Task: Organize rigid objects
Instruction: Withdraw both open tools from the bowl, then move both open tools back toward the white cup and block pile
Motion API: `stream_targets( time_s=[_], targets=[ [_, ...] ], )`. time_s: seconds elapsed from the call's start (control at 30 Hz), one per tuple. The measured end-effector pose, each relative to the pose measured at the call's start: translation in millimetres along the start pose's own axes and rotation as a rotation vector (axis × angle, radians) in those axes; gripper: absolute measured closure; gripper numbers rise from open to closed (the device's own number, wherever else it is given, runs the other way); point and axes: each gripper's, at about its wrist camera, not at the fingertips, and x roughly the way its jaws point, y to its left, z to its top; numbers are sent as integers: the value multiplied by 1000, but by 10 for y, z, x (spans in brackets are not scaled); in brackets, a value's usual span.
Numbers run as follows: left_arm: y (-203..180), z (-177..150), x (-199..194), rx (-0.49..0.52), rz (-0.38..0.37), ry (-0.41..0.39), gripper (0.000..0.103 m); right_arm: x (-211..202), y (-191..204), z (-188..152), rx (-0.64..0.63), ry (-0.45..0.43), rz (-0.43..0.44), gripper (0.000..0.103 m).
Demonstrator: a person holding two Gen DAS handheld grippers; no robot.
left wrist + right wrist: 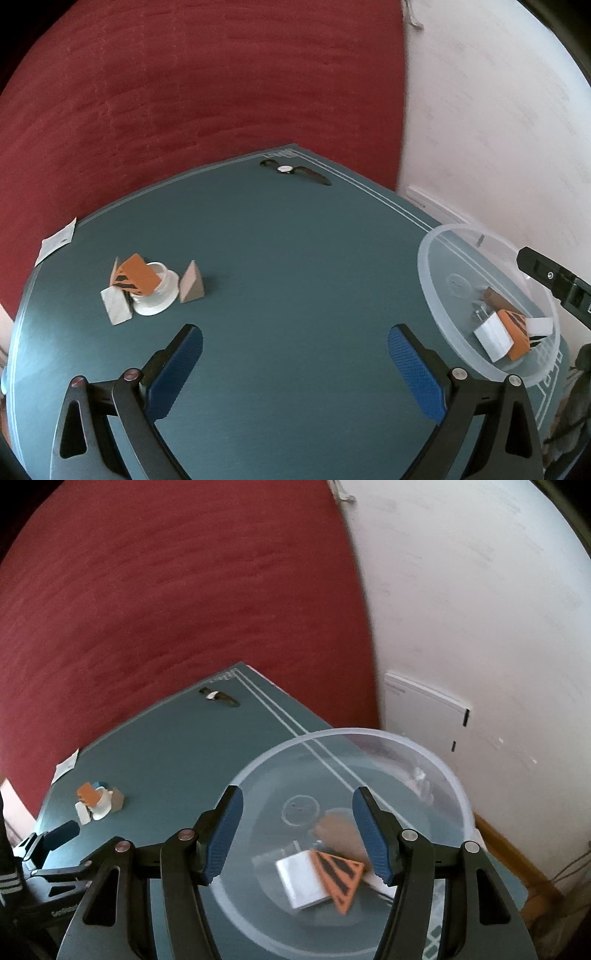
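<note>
Both claws are spread wide and hold nothing. The left gripper point(295, 343) hovers over bare teal table point(295, 240). Ahead to its left lies a cluster: an orange striped block point(135, 276) leaning on a white cup point(157, 291), long axis tilted up-left, with a tan wedge point(192, 282) and a white block point(116, 305) touching beside. The right gripper point(297, 830) hangs above the clear bowl point(458, 797), which holds an orange striped triangle point(341, 875) pointing toward the claw's base and a white block point(301, 880). A wristwatch point(291, 170) lies far ahead.
</note>
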Motion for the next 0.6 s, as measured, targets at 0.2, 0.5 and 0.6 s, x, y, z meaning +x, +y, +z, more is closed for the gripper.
stream_targets(
  time_s=[0.2, 0.5, 0.6],
  targets=[
    [144, -26, -44, -24, 17, -6, 1, -6, 191, 4, -27, 0, 27, 40],
    [376, -61, -79, -64, 46, -7, 1, 38, 487, 4, -66, 11, 76, 40],
    [437, -66, -90, -75, 53, -8, 1, 46, 570, -3, -75, 14, 90, 40]
  ],
)
